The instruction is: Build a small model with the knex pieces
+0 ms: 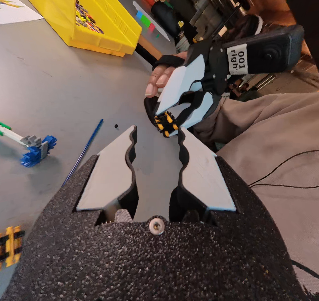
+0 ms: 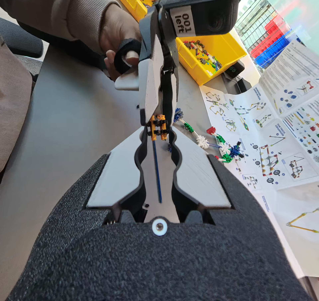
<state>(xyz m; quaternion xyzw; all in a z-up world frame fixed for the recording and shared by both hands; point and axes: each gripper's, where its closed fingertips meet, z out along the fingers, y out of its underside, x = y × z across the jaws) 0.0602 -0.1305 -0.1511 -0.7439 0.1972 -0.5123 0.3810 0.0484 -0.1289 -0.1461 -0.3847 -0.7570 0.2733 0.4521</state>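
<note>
My right gripper (image 2: 157,130) is shut on a small yellow and black connector assembly (image 2: 158,127) and holds it above the grey table. The left wrist view shows the same right gripper (image 1: 165,124) gripping that piece (image 1: 166,126) by its fingertips. My left gripper (image 1: 157,128) is open and empty. Its right fingertip is close beside the held piece. In the right wrist view the left gripper (image 2: 155,118) comes in from above, with its tips at the top of the piece. A thin blue rod (image 2: 157,171) lies on the table below; it also shows in the left wrist view (image 1: 82,154).
A yellow parts bin (image 1: 103,25) stands at the back. A blue, white and green rod model (image 2: 207,140) lies beside printed instruction sheets (image 2: 276,137). A second yellow and black piece (image 1: 10,246) and a tiny black part (image 1: 116,126) lie on the table (image 1: 69,94). Both grippers' tips are close together, under 4 cm apart.
</note>
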